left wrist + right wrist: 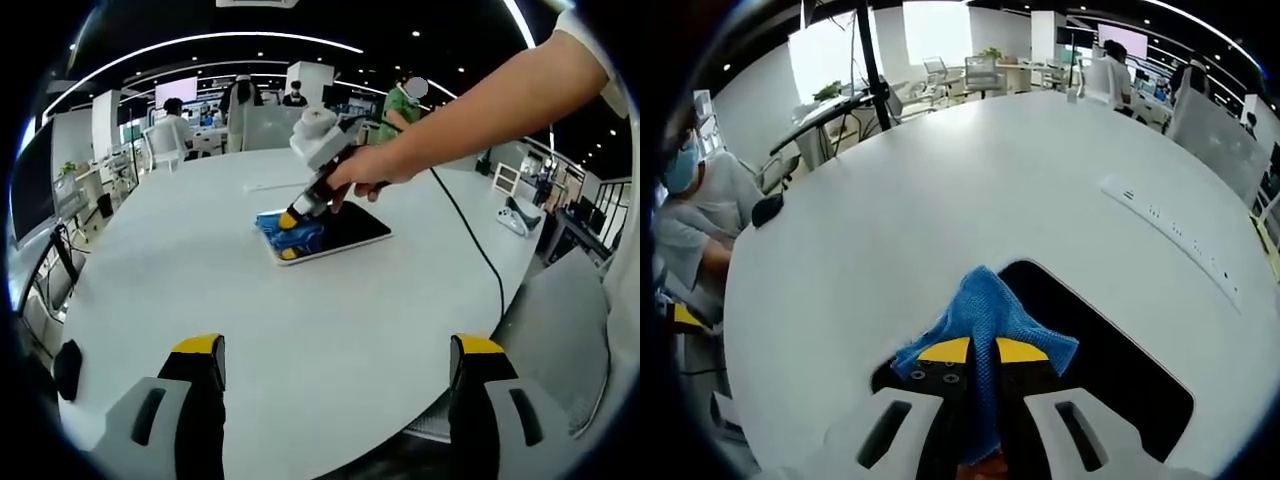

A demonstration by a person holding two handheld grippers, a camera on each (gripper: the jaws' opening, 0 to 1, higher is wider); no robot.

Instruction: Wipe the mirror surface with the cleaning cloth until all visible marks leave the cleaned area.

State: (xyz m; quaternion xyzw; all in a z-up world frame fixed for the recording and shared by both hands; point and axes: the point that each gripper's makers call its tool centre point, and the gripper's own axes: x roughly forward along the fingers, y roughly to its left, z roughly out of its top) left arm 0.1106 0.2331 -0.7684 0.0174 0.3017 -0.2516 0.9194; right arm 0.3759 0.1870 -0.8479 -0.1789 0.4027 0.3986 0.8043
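Note:
The mirror (345, 232) is a dark rectangular pane in a thin white frame, lying flat in the middle of the round white table (300, 330). A blue cleaning cloth (292, 234) rests on its left end. A person's hand holds my right gripper (290, 222) down on that cloth. In the right gripper view the blue cloth (986, 308) is pinched between the yellow-tipped jaws of my right gripper (983, 351) and pressed onto the mirror (1110, 365). My left gripper (340, 352) hovers over the table's near edge, open with nothing between its jaws, well short of the mirror.
A black cable (470, 230) trails from the hand across the table to the right. A small black object (68, 366) lies near the left edge and a white device (516, 216) at the far right. A power strip (1170, 232) lies beyond the mirror. People sit at desks behind.

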